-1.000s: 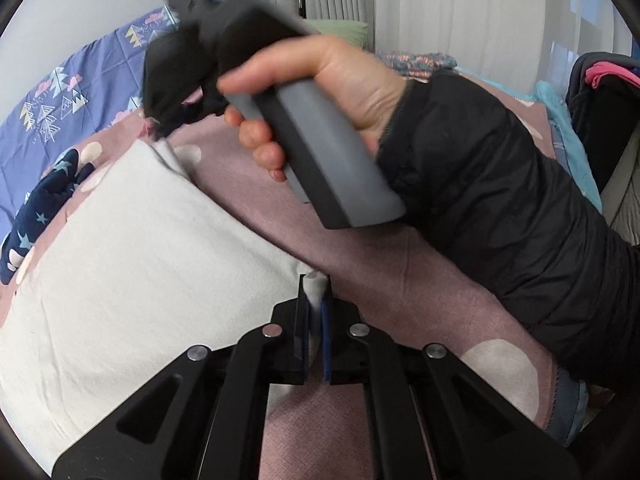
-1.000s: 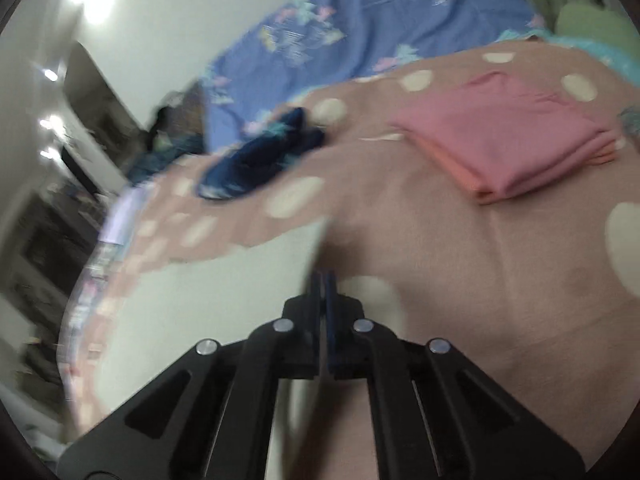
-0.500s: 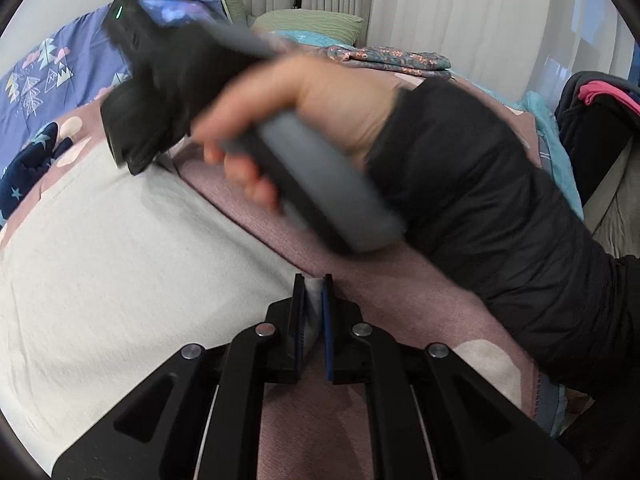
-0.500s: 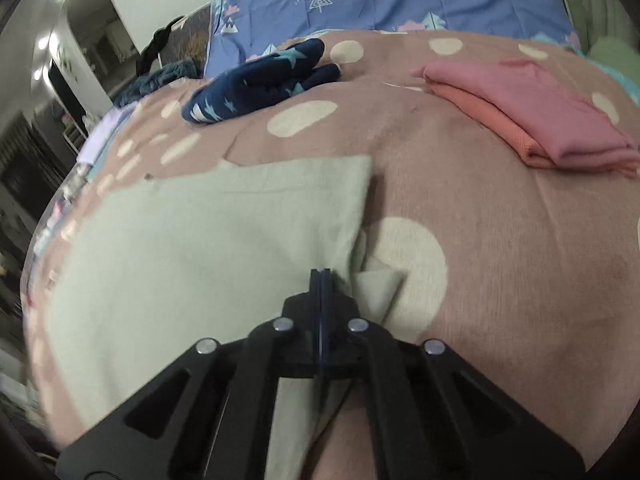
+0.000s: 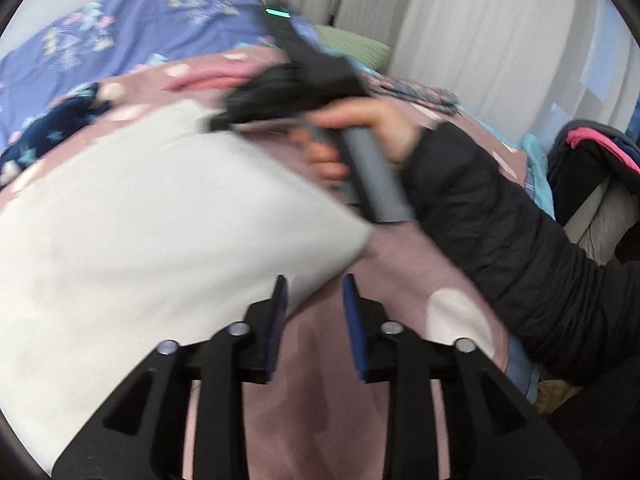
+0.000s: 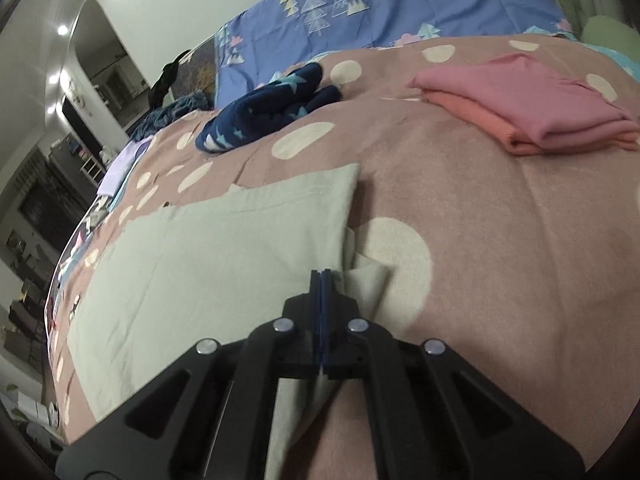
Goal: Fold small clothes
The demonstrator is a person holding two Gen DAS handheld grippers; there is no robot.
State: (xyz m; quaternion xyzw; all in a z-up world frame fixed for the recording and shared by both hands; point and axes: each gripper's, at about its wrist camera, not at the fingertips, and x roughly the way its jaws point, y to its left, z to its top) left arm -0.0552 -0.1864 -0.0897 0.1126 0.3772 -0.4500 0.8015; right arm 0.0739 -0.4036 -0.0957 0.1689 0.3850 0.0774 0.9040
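A pale cream garment (image 6: 224, 256) is lying spread flat on a dusty-pink blanket with cream dots (image 6: 460, 208), which serves as the landmark here. Half a second ago the left gripper (image 5: 314, 292) was pinching the garment's corner; now its two blue-padded fingers are standing spread apart, the corner lying just beside the left finger and no longer held. The right gripper (image 6: 321, 280) is still pressed together, pinching a fold at the garment's near right edge, with a small flap of cloth poking out to the right of its tips.

In the left wrist view, the person's right hand (image 5: 360, 128), in a black padded sleeve, is gripping the grey handle of the right gripper above the garment's far corner; this area is motion-blurred.

Farther back on the blanket, a folded pink and coral stack (image 6: 532, 104) is sitting to the right, well apart from the garment. A navy item with pale stars (image 6: 268, 108) is lying crumpled to the left of that stack. Beyond the blanket's far edge, a blue sheet printed with little trees (image 6: 380, 8) is showing.

No brand names, labels or readable writing are visible.
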